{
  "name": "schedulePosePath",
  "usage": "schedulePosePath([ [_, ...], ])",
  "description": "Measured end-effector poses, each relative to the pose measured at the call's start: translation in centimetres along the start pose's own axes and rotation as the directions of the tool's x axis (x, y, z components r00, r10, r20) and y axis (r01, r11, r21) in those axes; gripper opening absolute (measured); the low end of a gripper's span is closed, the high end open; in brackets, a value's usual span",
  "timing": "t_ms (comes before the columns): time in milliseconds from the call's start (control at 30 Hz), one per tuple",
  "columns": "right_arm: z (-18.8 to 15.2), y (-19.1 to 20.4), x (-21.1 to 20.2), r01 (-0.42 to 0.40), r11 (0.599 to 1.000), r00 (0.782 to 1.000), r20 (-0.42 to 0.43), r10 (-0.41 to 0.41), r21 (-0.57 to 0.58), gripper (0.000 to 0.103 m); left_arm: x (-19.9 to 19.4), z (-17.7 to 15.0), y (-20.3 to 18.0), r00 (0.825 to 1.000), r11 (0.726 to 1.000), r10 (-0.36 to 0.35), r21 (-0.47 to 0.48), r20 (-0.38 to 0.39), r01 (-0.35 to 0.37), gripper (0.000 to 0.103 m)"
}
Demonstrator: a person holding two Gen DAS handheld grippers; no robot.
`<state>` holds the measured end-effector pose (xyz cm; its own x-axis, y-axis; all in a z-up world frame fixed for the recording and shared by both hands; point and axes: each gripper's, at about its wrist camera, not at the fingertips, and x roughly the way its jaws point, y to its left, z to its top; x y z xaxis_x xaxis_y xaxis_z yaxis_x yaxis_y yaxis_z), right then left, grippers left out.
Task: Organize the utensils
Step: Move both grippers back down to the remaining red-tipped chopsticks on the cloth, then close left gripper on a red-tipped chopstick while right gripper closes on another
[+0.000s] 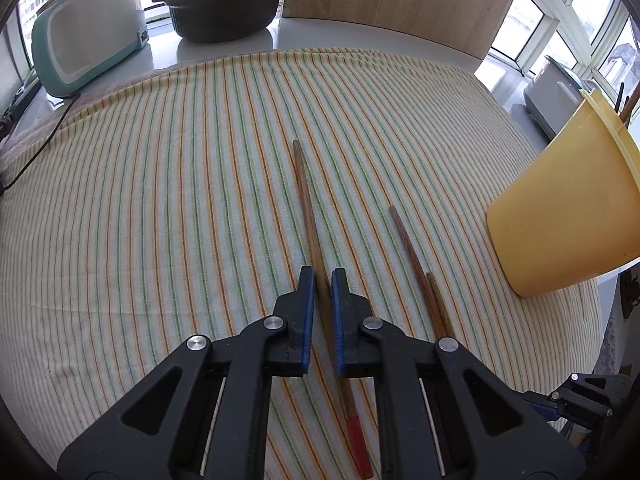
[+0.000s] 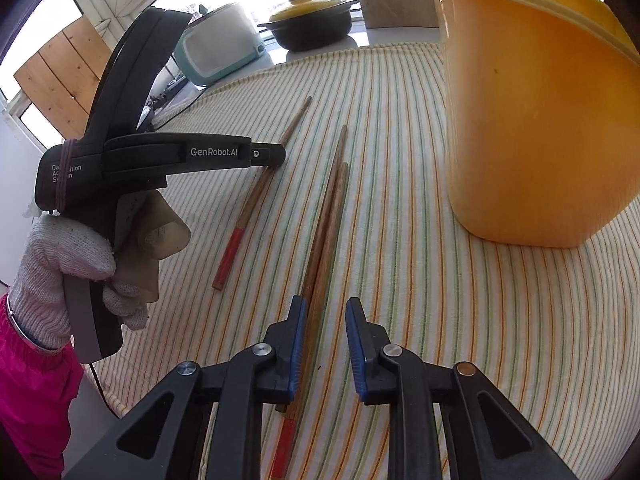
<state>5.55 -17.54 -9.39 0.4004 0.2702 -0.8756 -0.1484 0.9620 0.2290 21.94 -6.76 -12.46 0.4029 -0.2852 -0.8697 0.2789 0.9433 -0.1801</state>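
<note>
1. The left gripper (image 1: 322, 276) is low over the striped cloth (image 1: 160, 200), its jaws narrow, one on each side of a single chopstick (image 1: 308, 208). A small gap shows on the right side of the stick, so I judge it is not yet squeezed; this position is for taking one stick alone
2. This chopstick lies flat on the cloth. Its long axis goes from near to far, leaning a little left at the far end. The red end points near and the thin brown end points far
3. The right gripper (image 2: 326, 300) has its jaws half wide around a pair of chopsticks (image 2: 328, 208), which lie close to its left jaw. It holds nothing yet, as far as I can see
4. The pair lies just right of the single stick, the two sticks touching along their length, also near to far, at least one red end near
5. The yellow bucket (image 2: 540, 120) stands at the right, near the pair. Dark handles stand out of it in the left wrist view, so probably the sticks must go there, upright
6. Far behind, off the cloth, are a black pot (image 1: 224, 12) and a blue-green appliance (image 1: 88, 28)
</note>
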Motion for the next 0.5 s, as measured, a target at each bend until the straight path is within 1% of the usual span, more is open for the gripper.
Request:
schedulePosePath([
  [167,0.6,0.3,0.8,0.026,1.0,1.0,-0.011,-0.027,-0.008,0.016,-0.7,-1.0,0.9,1.0,1.0,-0.007,-0.007,0.004,0.007,0.006],
  [333,1.0,1.0,1.1,0.05,0.998,0.998,-0.024,-0.051,-0.039,0.016,-1.0,-1.5,1.4,1.0,1.0,-0.018,-0.009,0.007,0.018,0.006],
  [500,1.7,0.9,1.4,0.061,0.997,0.997,-0.034,-0.063,-0.041,0.016,-1.4,-2.2,1.6,1.0,1.0,-0.021,-0.003,0.008,0.021,0.006],
])
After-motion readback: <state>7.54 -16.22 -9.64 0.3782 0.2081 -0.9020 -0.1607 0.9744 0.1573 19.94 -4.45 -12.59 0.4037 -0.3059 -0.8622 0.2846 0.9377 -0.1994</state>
